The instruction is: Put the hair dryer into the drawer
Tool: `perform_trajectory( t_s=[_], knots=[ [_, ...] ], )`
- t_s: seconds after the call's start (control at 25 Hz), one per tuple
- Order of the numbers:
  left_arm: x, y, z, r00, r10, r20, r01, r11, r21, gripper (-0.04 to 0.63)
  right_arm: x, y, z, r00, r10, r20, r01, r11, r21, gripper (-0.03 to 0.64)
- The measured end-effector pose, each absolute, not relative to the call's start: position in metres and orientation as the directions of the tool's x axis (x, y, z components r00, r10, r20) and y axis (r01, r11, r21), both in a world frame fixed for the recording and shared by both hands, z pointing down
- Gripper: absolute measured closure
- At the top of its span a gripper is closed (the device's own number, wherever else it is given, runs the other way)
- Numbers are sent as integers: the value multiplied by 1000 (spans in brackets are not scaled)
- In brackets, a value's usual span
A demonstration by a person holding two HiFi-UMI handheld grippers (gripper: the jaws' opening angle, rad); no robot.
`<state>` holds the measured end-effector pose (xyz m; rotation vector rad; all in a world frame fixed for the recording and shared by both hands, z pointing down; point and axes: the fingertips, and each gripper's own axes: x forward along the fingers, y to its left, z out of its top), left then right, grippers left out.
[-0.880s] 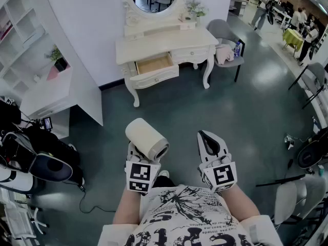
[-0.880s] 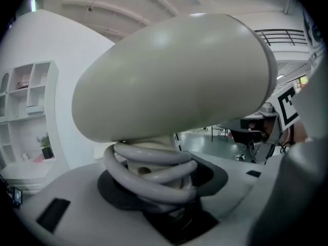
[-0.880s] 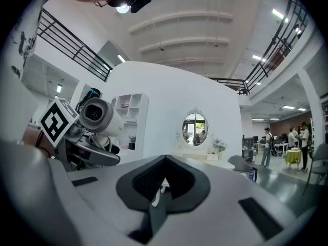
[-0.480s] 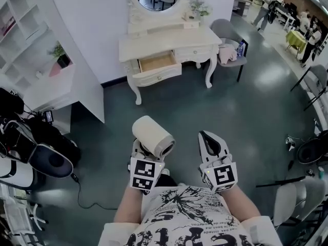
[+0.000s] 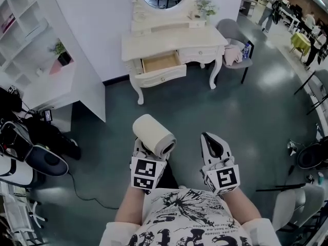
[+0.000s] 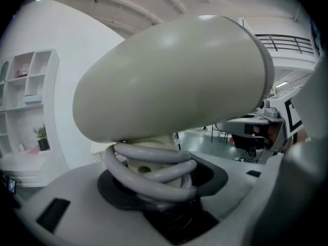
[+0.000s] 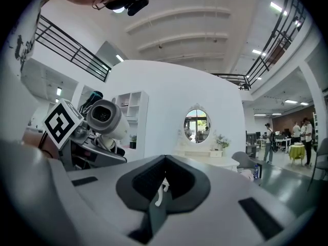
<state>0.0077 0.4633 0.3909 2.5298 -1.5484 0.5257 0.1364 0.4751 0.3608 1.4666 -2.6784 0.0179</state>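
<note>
A cream hair dryer [image 5: 152, 135] stands up out of my left gripper [image 5: 149, 155], which is shut on its handle. In the left gripper view the barrel [image 6: 169, 81] fills the top, and a grey coiled cord [image 6: 154, 168] wraps the handle between the jaws. My right gripper [image 5: 211, 142] is beside it to the right, shut with nothing in it, its jaws meeting [image 7: 163, 181]. The cream dresser [image 5: 174, 37] stands far ahead against the wall, with its left drawer [image 5: 160, 63] pulled open and looking empty. The hair dryer [image 7: 105, 118] also shows at the left of the right gripper view.
A grey chair [image 5: 236, 45] with clothes on it stands right of the dresser. A white shelf unit [image 5: 56, 81] lines the left wall. Black equipment and cables [image 5: 31, 147] lie on the floor at left. People stand at the far back right. Green floor lies between me and the dresser.
The dresser has drifted slightly right in the head view and both grippers sit a little further right and lower. The hair dryer stays gripped in the left one.
</note>
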Motion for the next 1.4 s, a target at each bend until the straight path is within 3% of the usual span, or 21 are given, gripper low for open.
perform_trajectory(
  t_s=[0.88,1.4],
  knots=[
    [-127,118,396,435,-798,417,-872,-489,-27,345,4,118,357,-518,-848,113,-853,522,6,601],
    [-120,-29,427,312,-827,468,-935,-355,-4,345,17,-59,384,-632,-765,123,-773,634,-31,601]
  ],
)
